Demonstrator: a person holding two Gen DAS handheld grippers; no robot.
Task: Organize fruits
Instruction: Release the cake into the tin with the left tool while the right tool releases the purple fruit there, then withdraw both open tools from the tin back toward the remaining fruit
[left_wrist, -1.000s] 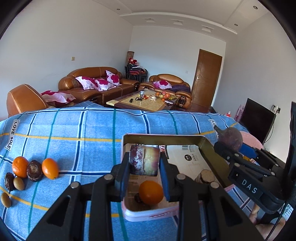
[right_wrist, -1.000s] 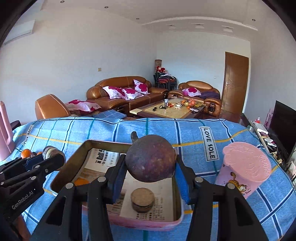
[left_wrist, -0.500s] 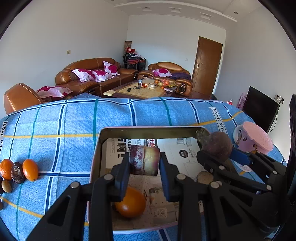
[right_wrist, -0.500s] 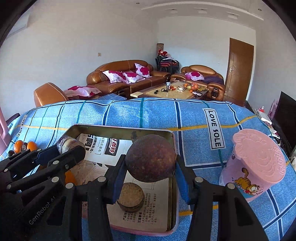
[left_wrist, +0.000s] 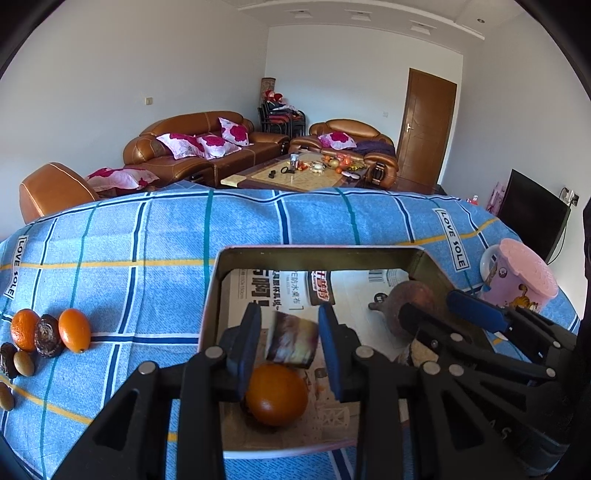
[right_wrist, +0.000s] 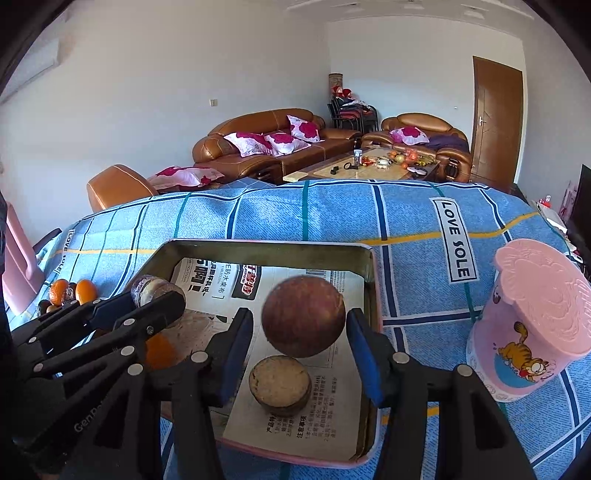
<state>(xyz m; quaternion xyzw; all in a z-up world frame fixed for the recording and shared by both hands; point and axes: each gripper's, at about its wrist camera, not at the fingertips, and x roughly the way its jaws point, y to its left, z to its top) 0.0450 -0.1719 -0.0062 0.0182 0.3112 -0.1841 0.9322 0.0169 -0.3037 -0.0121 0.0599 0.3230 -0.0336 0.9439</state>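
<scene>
A pink-rimmed metal tray lined with newspaper lies on the blue checked cloth. My left gripper hangs over its near left part. Its jaws are opening, and a blurred red-yellow fruit piece sits loose between the pads, above an orange in the tray. My right gripper is over the tray's right part. Its jaws are opening too, and a round brown fruit has a gap on each side. Below it lies a flat brown fruit.
Several loose fruits, among them small oranges and dark ones, lie on the cloth at the left. A pink lidded cup stands right of the tray. The two grippers are close together over the tray. Sofas and a coffee table are beyond the cloth.
Both grippers came forward and down over the tray. Both pairs of jaws have widened: the red-yellow piece and the round brown fruit, gripped before, now sit loose between the pads.
</scene>
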